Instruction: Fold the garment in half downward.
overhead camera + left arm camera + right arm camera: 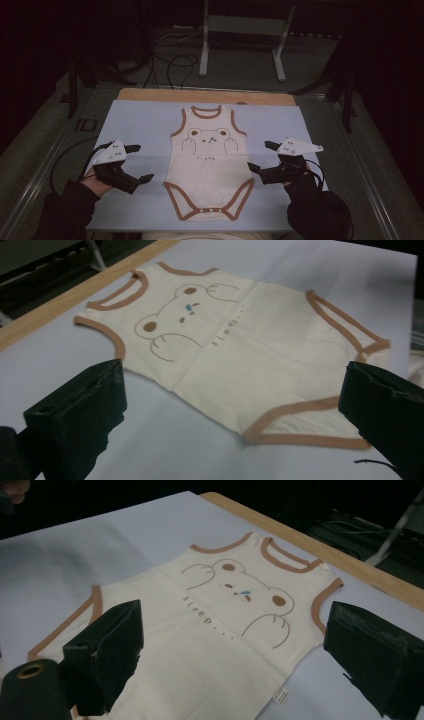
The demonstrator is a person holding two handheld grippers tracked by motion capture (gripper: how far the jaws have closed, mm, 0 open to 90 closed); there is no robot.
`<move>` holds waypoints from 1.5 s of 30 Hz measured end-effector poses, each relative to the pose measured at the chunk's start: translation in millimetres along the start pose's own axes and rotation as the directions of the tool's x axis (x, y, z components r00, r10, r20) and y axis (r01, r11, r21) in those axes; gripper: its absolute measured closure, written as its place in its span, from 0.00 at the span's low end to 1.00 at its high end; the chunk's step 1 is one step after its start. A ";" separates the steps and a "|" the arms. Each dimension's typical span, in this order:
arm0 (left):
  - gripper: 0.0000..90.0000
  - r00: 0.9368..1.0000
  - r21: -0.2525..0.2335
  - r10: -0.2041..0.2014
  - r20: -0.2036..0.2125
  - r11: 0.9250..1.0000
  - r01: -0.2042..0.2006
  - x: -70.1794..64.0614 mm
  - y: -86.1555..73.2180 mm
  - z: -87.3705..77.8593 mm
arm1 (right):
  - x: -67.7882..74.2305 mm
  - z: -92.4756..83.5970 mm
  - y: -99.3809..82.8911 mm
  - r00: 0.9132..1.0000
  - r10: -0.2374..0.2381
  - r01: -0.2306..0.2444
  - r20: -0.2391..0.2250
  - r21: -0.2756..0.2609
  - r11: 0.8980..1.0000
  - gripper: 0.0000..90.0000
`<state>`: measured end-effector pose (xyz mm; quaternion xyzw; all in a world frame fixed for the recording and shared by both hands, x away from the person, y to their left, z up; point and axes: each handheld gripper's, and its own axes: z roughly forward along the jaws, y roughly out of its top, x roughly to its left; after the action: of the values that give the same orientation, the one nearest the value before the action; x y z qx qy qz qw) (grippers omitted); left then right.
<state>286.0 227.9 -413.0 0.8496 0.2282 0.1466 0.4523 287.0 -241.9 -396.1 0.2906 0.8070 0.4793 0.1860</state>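
I have the baby bodysuit (210,162) lying flat and face up at the middle of the high view, on the pale blue mat (135,117), neckline toward the top. My left gripper (138,163) sits just left of it and my right gripper (261,156) just right, both jaws spread wide and holding nothing. It looks light, soft and limp; I'd pinch the brown-trimmed side edges, not the thin middle.

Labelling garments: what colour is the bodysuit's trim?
Brown trim on the cream baby bodysuit; clearest in the left gripper view.
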 end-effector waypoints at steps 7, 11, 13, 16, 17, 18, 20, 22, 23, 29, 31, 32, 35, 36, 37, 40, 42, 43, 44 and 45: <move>0.00 0.999 -0.006 -0.037 -0.023 0.999 0.037 17.8 11.1 17.5 | -13.2 19.8 9.9 1.000 0.024 -0.024 0.008 0.009 1.000 0.11; 0.00 0.999 0.004 -0.037 -0.019 0.999 0.038 22.9 13.8 30.2 | -16.9 35.8 10.4 1.000 0.009 -0.009 0.009 0.034 0.999 0.11; 0.00 0.999 0.005 -0.038 -0.018 0.999 0.038 23.7 14.1 33.8 | -18.2 39.3 10.5 1.000 0.008 -0.009 0.011 0.037 0.999 0.11; 0.00 0.999 0.027 -0.049 -0.021 0.998 0.049 27.0 14.4 47.8 | -26.5 53.2 10.5 1.000 0.022 -0.022 0.017 0.049 0.999 0.11; 0.00 0.998 0.027 -0.050 -0.029 0.998 0.051 27.7 14.4 50.6 | -29.0 56.4 10.1 1.000 0.018 -0.018 0.011 0.052 0.998 0.11; 0.00 0.998 0.031 -0.050 -0.033 0.998 0.051 28.4 14.4 53.0 | -30.6 59.4 9.7 1.000 0.019 -0.019 0.014 0.055 0.998 0.11; 0.00 0.997 0.033 -0.063 -0.037 0.997 0.065 30.1 13.6 57.9 | -33.7 65.3 7.9 1.000 0.024 -0.025 0.013 0.064 0.998 0.11; 0.00 0.997 0.053 -0.060 -0.047 0.997 0.062 31.4 12.4 63.2 | -36.3 70.4 5.2 0.999 0.031 -0.032 0.020 0.073 0.997 0.11; 0.00 0.997 0.062 -0.067 -0.047 0.996 0.070 32.3 11.5 66.1 | -37.6 72.9 3.2 0.999 0.038 -0.039 0.014 0.076 0.996 0.11; 0.00 0.995 0.093 -0.093 -0.045 0.991 0.097 35.3 7.3 84.5 | -43.7 86.1 -9.5 0.999 0.051 -0.053 0.018 0.111 0.992 0.11; 0.00 0.993 0.106 -0.111 -0.037 0.988 0.114 37.6 5.5 90.9 | -45.4 89.4 -13.2 0.998 0.056 -0.058 0.026 0.120 0.991 0.11; 0.00 0.993 0.111 -0.116 -0.034 0.987 0.119 38.5 4.4 93.6 | -46.1 90.8 -15.0 0.998 0.057 -0.060 0.024 0.127 0.990 0.11; 0.00 0.991 0.133 -0.134 -0.018 0.982 0.135 39.9 0.8 101.7 | -48.6 95.8 -20.4 0.998 0.062 -0.067 0.033 0.145 0.987 0.11; 0.00 0.991 0.139 -0.133 -0.020 0.981 0.135 40.2 -0.6 104.0 | -49.8 97.4 -22.3 0.998 0.061 -0.065 0.031 0.152 0.986 0.11; 0.00 0.991 0.142 -0.135 -0.020 0.980 0.137 40.6 -2.0 106.2 | -50.3 99.1 -24.1 0.997 0.065 -0.070 0.036 0.157 0.985 0.11; 0.00 0.990 0.151 -0.136 -0.023 0.979 0.138 41.6 -6.4 111.9 | -52.7 103.2 -28.9 0.997 0.067 -0.072 0.038 0.169 0.983 0.11; 0.00 0.990 0.163 -0.138 -0.022 0.977 0.140 42.4 -9.6 116.1 | -54.2 105.7 -31.9 0.997 0.072 -0.078 0.039 0.175 0.981 0.11; 0.00 0.990 0.168 -0.139 -0.030 0.976 0.142 41.7 -10.9 118.8 | -54.6 107.1 -33.4 0.996 0.075 -0.081 0.039 0.178 0.981 0.11; 0.00 0.990 0.176 -0.139 -0.036 0.974 0.143 41.2 -12.2 121.4 | -54.8 108.3 -34.7 0.996 0.076 -0.081 0.036 0.183 0.980 0.11; 0.00 0.990 0.184 -0.137 -0.044 0.972 0.143 41.0 -13.2 123.8 | -55.1 109.7 -36.1 0.996 0.075 -0.081 0.040 0.188 0.979 0.11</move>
<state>374.0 168.9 -490.1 0.8677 0.3074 0.1056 0.3761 382.0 -217.9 -478.5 0.3462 0.8339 0.4024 0.1513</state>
